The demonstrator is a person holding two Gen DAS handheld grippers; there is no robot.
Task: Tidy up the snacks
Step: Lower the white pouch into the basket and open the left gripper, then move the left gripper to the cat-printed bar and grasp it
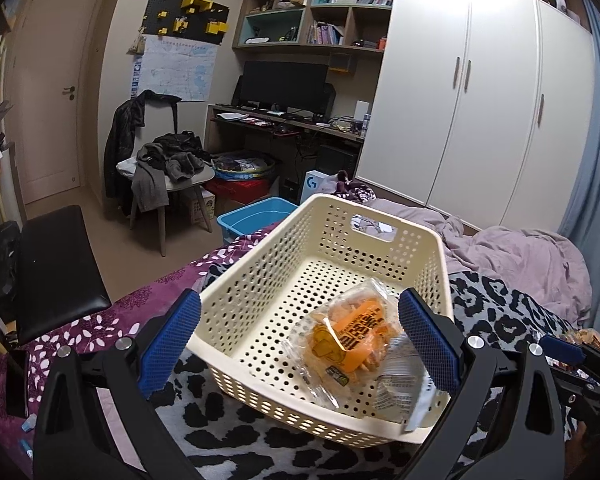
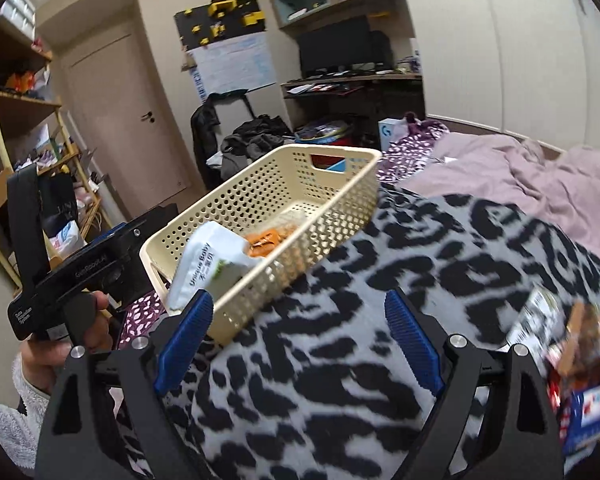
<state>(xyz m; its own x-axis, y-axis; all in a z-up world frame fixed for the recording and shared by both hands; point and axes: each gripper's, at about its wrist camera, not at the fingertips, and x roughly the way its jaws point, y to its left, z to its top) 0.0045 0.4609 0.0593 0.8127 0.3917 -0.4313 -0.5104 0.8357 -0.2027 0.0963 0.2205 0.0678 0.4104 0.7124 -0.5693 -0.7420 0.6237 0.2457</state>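
leopard-print blanket (image 2: 340, 360) beneath basket (image 1: 260, 280)

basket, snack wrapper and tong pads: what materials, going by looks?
Basket: looks like rigid moulded plastic, cream, matte; regular punched holes and a cut-out handle. Snack packet: thin clear film, glossy, crinkled, contents visible through it, orange printed band. Pads on the left tongs: blue with a fine knurled texture, probably rubber or soft plastic; frame looks like black hard plastic.

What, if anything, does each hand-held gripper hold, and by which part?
Nothing. Both the left hand-held gripper and right hand-held gripper are open; the snack packet lies loose in the basket.
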